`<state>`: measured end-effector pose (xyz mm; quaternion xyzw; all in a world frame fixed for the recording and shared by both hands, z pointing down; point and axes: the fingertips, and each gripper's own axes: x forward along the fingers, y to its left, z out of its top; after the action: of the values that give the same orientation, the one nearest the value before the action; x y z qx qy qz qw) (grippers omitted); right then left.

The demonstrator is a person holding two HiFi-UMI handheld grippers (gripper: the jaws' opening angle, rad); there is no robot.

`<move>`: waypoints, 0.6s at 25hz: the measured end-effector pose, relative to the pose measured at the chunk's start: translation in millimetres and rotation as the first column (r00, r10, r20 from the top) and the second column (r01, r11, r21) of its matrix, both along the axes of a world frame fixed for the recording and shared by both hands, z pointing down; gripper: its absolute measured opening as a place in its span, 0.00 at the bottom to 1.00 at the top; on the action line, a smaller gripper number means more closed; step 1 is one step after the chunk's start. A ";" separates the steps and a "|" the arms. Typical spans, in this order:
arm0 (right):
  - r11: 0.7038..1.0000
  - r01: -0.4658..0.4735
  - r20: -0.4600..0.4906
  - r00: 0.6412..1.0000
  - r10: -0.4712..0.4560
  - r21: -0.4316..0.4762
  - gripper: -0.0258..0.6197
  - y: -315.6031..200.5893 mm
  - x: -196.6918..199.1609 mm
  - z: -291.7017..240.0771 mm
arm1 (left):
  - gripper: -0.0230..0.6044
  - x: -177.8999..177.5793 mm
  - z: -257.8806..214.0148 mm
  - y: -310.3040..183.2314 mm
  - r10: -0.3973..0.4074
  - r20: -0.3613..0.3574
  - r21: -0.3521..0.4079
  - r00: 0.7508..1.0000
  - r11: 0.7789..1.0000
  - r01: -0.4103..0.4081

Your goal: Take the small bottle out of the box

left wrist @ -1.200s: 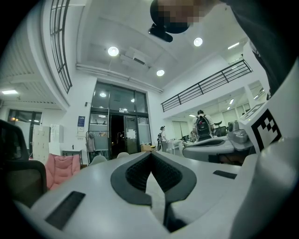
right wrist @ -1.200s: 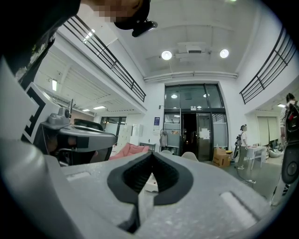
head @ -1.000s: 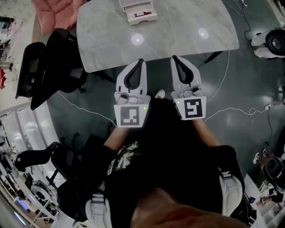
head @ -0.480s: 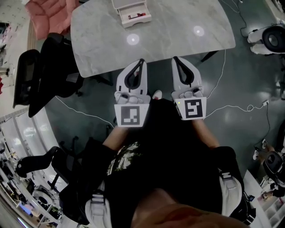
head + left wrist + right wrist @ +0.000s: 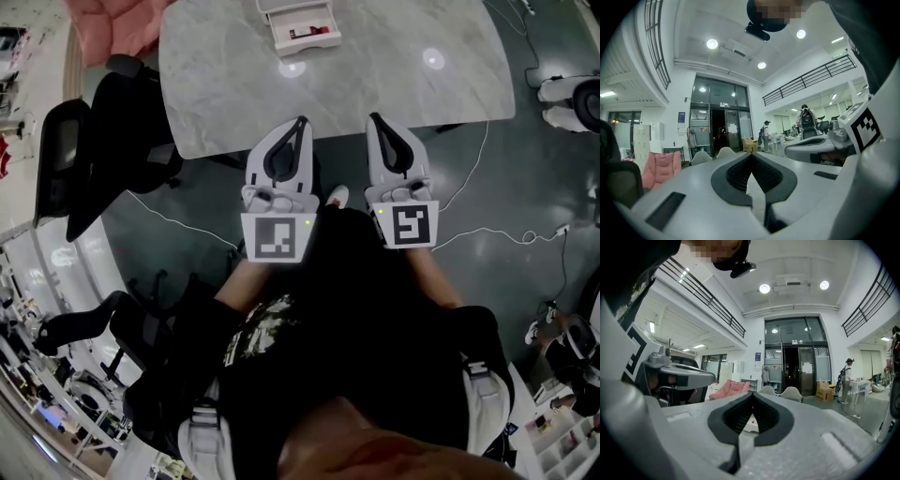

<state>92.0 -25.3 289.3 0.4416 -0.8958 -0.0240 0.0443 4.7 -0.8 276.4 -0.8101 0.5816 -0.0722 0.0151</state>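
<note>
Your left tongs (image 5: 300, 123) and right tongs (image 5: 372, 118) are both pinched shut and empty, at the near edge of the grey marble tabletop (image 5: 394, 75). The white open box (image 5: 302, 37) is at the far edge. Inside, the small bottle (image 5: 314, 33) is just a dark-red sliver.

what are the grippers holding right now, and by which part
Nothing is held. The left gripper and the right gripper are both shut with nothing between the jaws, and the box lies well beyond them on the table.
</note>
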 end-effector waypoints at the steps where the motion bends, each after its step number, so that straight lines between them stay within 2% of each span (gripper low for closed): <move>1: 1.000 0.001 0.001 1.000 -0.001 -0.003 0.03 -7.1 -3.1 0.7 | 0.06 -3.1 1.6 -6.9 -0.004 -0.003 -0.007 1.000 1.000 0.004; 5: 1.000 0.012 0.002 1.000 -0.011 -0.013 0.03 -36.6 -18.4 4.3 | 0.06 -23.8 11.1 -39.8 -0.023 -0.013 -0.036 1.000 0.999 0.023; 7: 1.000 0.016 -0.010 1.000 -0.016 -0.023 0.03 -53.0 -25.2 9.8 | 0.06 -31.6 10.1 -58.5 -0.014 0.005 -0.016 1.000 1.000 0.014; 11: 0.999 0.013 -0.030 0.999 -0.015 -0.048 0.03 -89.3 -41.2 19.9 | 0.06 -42.1 23.6 -93.4 0.005 -0.003 -0.068 1.000 0.998 -0.005; 13: 0.998 0.016 -0.045 0.999 -0.019 -0.056 0.03 -107.7 -50.9 25.8 | 0.06 -48.6 26.1 -112.7 0.007 -0.027 -0.067 1.000 0.998 -0.009; 15: 0.998 0.011 -0.053 0.998 -0.014 -0.069 0.03 -124.3 -58.6 30.5 | 0.06 -54.7 29.5 -130.2 0.027 -0.015 -0.068 1.000 0.997 -0.028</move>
<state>33.4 -149.6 319.8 0.4334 -0.8973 -0.0051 0.0833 -50.0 -131.0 305.8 -0.8187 0.5675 -0.0865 -0.0157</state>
